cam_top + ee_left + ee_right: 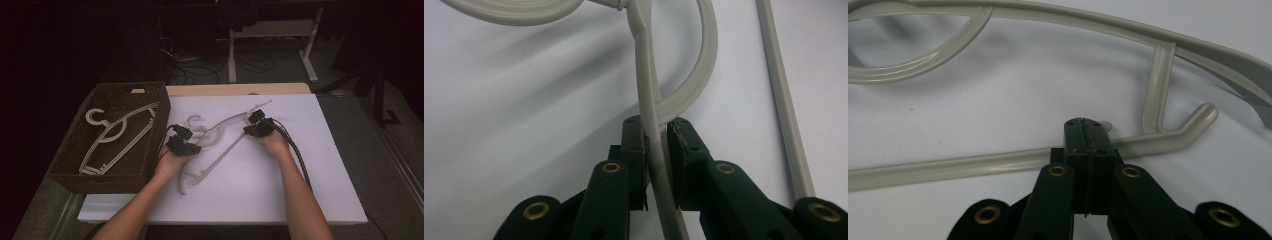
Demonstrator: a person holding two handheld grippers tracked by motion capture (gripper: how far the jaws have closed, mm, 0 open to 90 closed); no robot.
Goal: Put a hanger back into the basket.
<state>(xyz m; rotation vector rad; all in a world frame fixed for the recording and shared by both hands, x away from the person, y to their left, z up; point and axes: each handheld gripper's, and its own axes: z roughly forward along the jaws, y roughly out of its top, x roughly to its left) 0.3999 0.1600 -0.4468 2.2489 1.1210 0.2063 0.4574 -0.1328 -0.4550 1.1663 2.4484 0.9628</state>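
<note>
Pale grey plastic hangers, two in all: one hanger on the desk point(220, 145) between the two claws, and a second hanger point(117, 137) lying flat inside one brown wicker basket point(70, 165), which stands just left of the left claw. One white sheet point(280, 185) covers the desk point(240, 89), whose wooden edge shows beyond both claws.

Two bare forearms come in from the near edge, angled inward toward each other. The left hand point(170, 162) holds the left claw point(186, 142) pointing forward and to the right; the right hand point(274, 142) holds the right claw point(256, 126) pointing forward and to the left. Black cables trail back from both.

In the left gripper view, the left claw point(655, 150) is nearly closed, its jaws pressed on either side of the hanger's thin neck piece, just below where the hook curves away; the hanger's bottom bar runs past to the right of the claw.

In the right gripper view, the right claw point(1087, 142) is fully closed, jaws meeting, at the hanger's straight bottom bar near its upturned end; whether the bar is actually pinched between them I cannot tell. The hanger's curved shoulder arches beyond the claw.
</note>
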